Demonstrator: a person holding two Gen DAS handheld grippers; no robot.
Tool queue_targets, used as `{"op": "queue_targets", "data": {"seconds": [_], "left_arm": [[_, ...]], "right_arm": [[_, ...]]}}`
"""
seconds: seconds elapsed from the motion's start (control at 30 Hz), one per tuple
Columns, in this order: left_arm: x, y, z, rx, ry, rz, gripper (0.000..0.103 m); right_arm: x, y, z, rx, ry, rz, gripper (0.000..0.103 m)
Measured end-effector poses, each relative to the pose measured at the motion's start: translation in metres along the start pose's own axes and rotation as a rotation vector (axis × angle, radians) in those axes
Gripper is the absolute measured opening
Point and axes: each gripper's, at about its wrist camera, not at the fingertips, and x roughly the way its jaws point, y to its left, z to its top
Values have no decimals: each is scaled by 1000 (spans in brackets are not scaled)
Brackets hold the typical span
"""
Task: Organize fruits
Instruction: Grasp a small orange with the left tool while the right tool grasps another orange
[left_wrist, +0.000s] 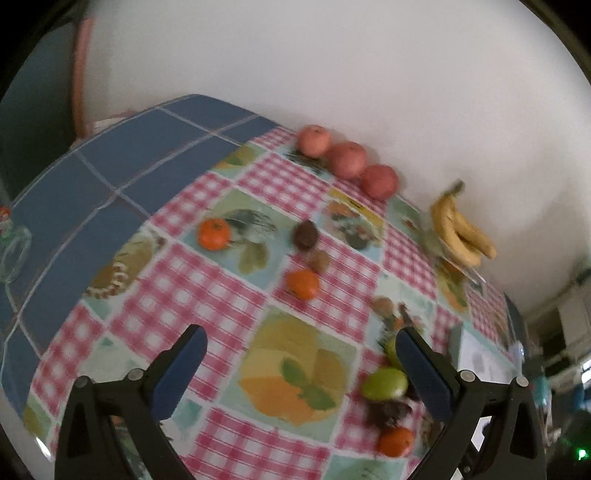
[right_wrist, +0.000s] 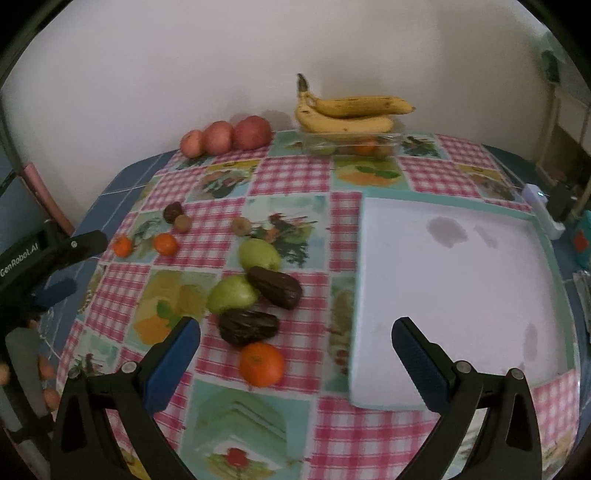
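Observation:
Fruits lie on a checked tablecloth. In the right wrist view an orange (right_wrist: 261, 363) sits nearest, with two dark avocados (right_wrist: 247, 326) (right_wrist: 275, 286) and two green pears (right_wrist: 232, 293) (right_wrist: 258, 254) behind it. Two small oranges (right_wrist: 165, 243) (right_wrist: 122, 246) lie at the left. Three red apples (right_wrist: 225, 137) and bananas (right_wrist: 347, 112) stand by the wall. My right gripper (right_wrist: 295, 341) is open and empty above the cloth. My left gripper (left_wrist: 301, 350) is open and empty; it also shows in the right wrist view (right_wrist: 55, 251) at the left. In the left wrist view a pear (left_wrist: 384, 384) lies by its right finger.
A white tray with a teal rim (right_wrist: 454, 291) lies on the right of the table. A clear container (right_wrist: 351, 146) sits under the bananas. A glass jar (left_wrist: 13, 251) stands on the blue cloth at the left. A white device (right_wrist: 543, 210) lies at the tray's far corner.

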Motion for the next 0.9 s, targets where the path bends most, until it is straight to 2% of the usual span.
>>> {"op": "queue_targets", "data": {"seconds": [0.23,0.37,0.47,0.57,0.63,0.7,0.8,0.9], "left_arm": [[-16,26,26,-68,-111,70,102],[-10,34,39,-87,-101,97,98],[-6,32,47,-95,-88,124,89],[7,17,52,-45,-47,106,86],[21,2,53,7,-6,94,86],[35,-10,52,44,32,83,85],[59,-20,50,79,99,73,85],[85,-24,42,100,170,66,76]], "right_arm": [[2,14,13,-9,-59,5,103],[3,16,18,-11,-68,14,103],[9,18,19,-19,-51,9,100],[14,20,20,-31,-26,-1,86],[18,20,22,-48,-6,-31,82],[22,17,24,-41,15,-26,76],[25,16,25,-39,42,-23,73],[30,21,21,-73,86,-28,73]]}}
